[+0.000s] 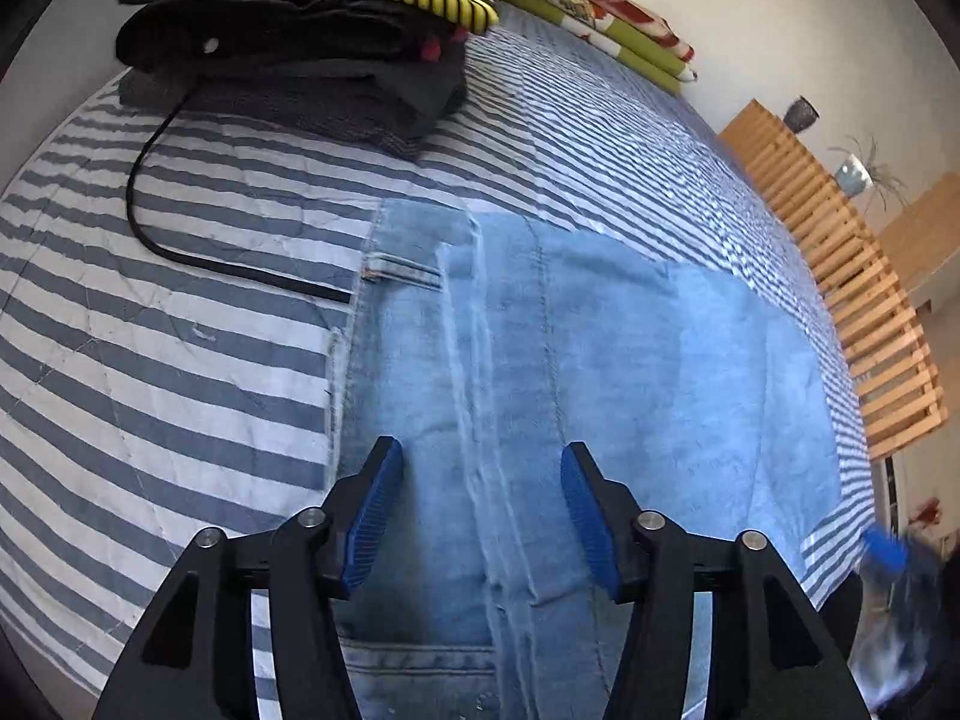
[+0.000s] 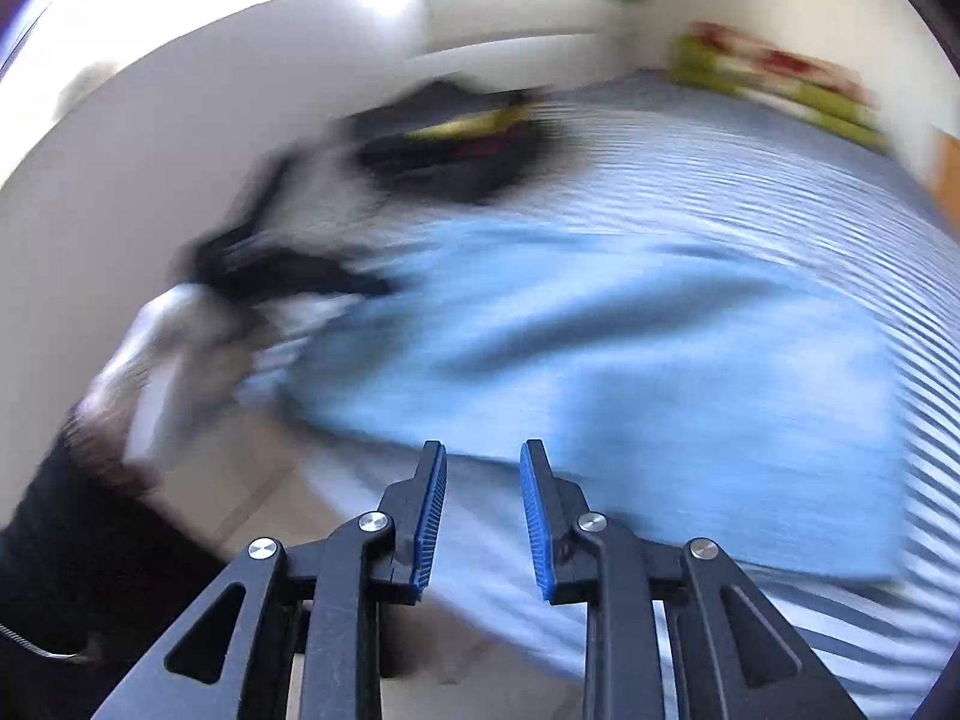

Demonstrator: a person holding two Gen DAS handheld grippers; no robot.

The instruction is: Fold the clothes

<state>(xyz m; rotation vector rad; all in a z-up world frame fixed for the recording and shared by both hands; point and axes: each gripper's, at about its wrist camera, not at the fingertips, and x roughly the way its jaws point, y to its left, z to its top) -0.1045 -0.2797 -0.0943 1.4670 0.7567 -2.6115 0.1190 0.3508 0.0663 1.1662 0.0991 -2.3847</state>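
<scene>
Your left gripper [image 1: 480,516]: released, jaws apart above light-blue denim jeans [image 1: 600,348].
Your right gripper [image 2: 483,519]: released, empty.
Bedspread [image 1: 150,360]: blue-and-white striped.

The right gripper [image 2: 483,474] hangs empty, jaws parted, above blurred light-blue jeans [image 2: 630,372]. They lie on a striped bedspread [image 2: 780,192].

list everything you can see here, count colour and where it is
jeans: one, light blue, flat on the bed, under both grippers
bedspread: one, blue and white stripes, covering the bed
folded clothes stack: one stack, black and dark grey with a yellow striped patch, far left of the bed
black cord: one, from the stack toward the jeans
folded blanket: one, green with red, far end of the bed
slatted frame: one, wooden, right of the bed
left gripper: black, blue pads, open over the jeans
right gripper: black, blue pads, open, empty
</scene>
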